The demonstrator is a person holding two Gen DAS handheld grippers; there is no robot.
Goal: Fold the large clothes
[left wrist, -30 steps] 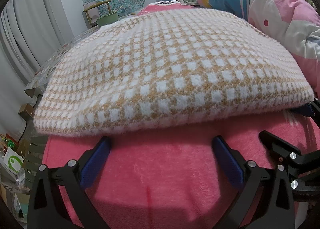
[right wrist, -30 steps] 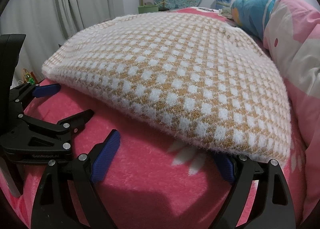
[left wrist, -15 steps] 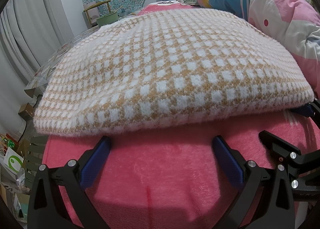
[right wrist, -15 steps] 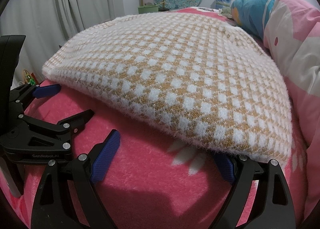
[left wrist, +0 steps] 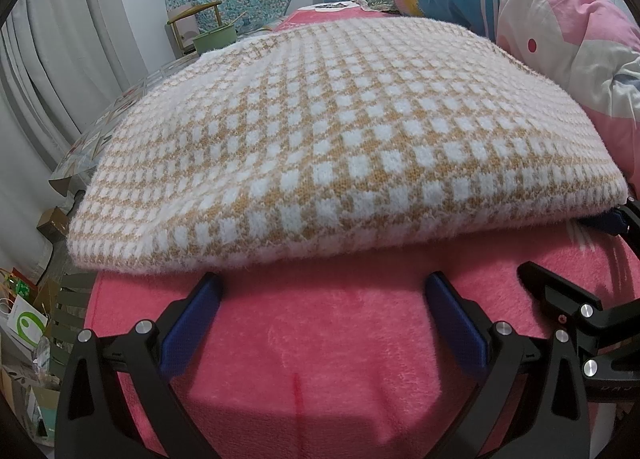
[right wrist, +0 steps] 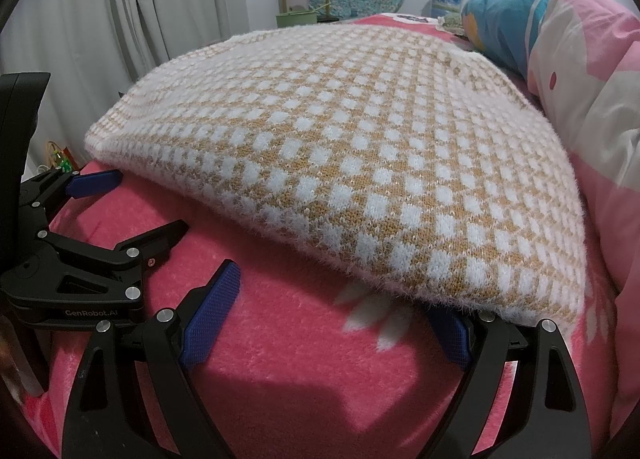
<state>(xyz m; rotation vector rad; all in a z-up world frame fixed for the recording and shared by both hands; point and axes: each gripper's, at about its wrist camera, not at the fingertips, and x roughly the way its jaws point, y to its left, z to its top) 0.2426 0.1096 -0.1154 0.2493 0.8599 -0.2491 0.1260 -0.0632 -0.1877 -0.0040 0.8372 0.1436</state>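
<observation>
A checked knit garment (left wrist: pixel 340 147), tan with white squares and folded into a thick rectangle, is spread across a pink fleece blanket (left wrist: pixel 328 347) on the bed. Its fuzzy near edge is seen just beyond both sets of tongs.

The left gripper (left wrist: pixel 320 319) is held with its jaws wide apart over bare pink blanket, nothing between them; the blue pads (left wrist: pixel 192 323) lie just short of the garment's near-left edge without touching it.

The right gripper (right wrist: pixel 328 323) is likewise spread wide. Its left pad (right wrist: pixel 212 319) rests clear on the blanket, while its right pad (right wrist: pixel 452 331) is partly tucked beneath the overhanging near-right corner of the garment (right wrist: pixel 352 163). Whether that pad touches the knit cannot be told. Nothing is clamped.

Each gripper is seen from the other's view, at the garment's near edge, one towards each corner. A pink and blue quilt (left wrist: pixel 560 43) is piled to the right of the garment.
</observation>
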